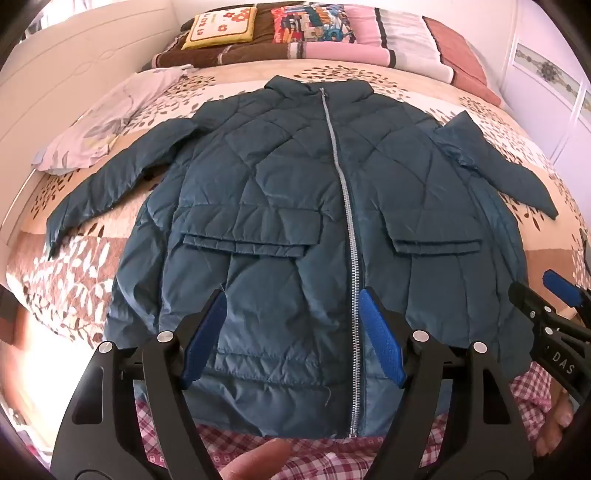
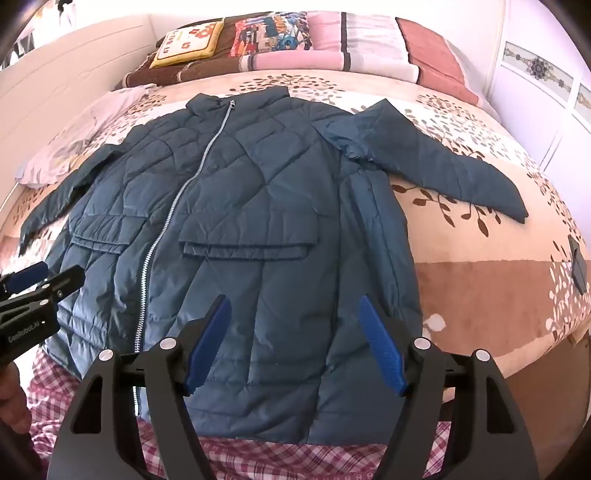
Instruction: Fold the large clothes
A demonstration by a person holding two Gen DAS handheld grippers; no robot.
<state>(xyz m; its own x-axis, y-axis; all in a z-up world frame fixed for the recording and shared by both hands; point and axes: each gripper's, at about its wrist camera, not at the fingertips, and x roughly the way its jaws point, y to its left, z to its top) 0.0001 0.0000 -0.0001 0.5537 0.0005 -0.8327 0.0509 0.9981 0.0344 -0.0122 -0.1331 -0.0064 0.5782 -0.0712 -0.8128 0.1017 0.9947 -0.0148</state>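
A dark teal quilted jacket [image 1: 288,206] lies flat and zipped, front up, on the bed, collar far, hem hanging over the near edge; it also shows in the right wrist view [image 2: 258,206]. Both sleeves spread outward: the left sleeve [image 1: 110,181] and the right sleeve [image 2: 443,162]. My left gripper [image 1: 293,299] is open and empty above the hem near the zipper [image 1: 349,221]. My right gripper [image 2: 295,302] is open and empty above the jacket's right lower front. Each gripper shows in the other's view, the right one [image 1: 554,291] at the right edge, the left one [image 2: 40,280] at the left edge.
The bed [image 2: 480,280] has a leaf-patterned cover. Folded blankets and a yellow cushion [image 1: 221,27] lie at the far end, a pale pillow [image 1: 107,118] at the left. A dark phone-like object [image 2: 578,269] lies at the bed's right. Red checked cloth [image 1: 258,454] shows below.
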